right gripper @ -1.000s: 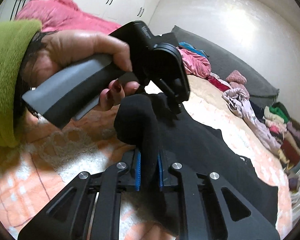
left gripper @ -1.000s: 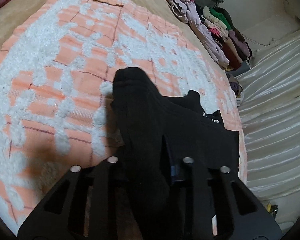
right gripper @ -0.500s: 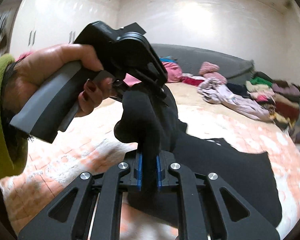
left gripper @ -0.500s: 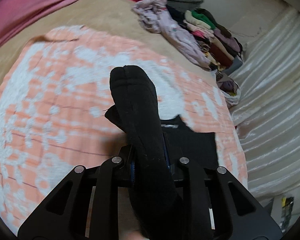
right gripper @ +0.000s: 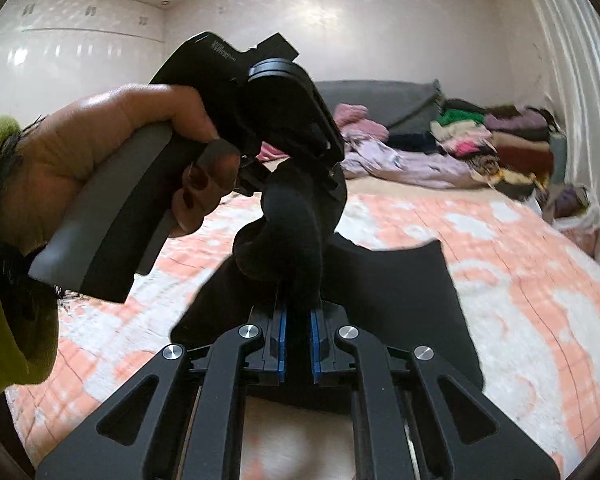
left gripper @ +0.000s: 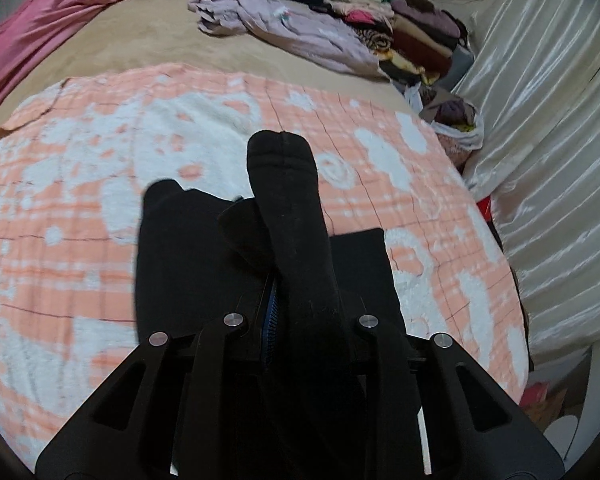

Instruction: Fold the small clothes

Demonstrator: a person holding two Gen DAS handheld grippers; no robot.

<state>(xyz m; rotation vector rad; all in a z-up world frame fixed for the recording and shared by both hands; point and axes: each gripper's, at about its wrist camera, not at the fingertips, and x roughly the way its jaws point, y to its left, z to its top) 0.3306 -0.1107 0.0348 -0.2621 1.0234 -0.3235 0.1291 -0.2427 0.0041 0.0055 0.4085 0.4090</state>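
Note:
A small black garment (left gripper: 188, 256) hangs over an orange-and-white bedspread (left gripper: 80, 184). My left gripper (left gripper: 300, 308) is shut on a bunched fold of it that sticks up between the fingers. My right gripper (right gripper: 298, 340) is shut on another bunched part of the same black garment (right gripper: 396, 292), between the blue pads (right gripper: 281, 340). In the right wrist view the left gripper (right gripper: 260, 120), held by a hand, sits just above and behind that bunch. The rest of the cloth hangs below both grippers.
A pile of folded and loose clothes (left gripper: 380, 28) lies at the bed's far right, also in the right wrist view (right gripper: 496, 148). A pink blanket (left gripper: 52, 24) lies far left. A shiny white curtain (left gripper: 548, 152) runs along the right side.
Both grippers have lifted and tilted up with the black garment still held. The garment now hangs wider and flatter below them. The far wall and clothes pile have come into view.

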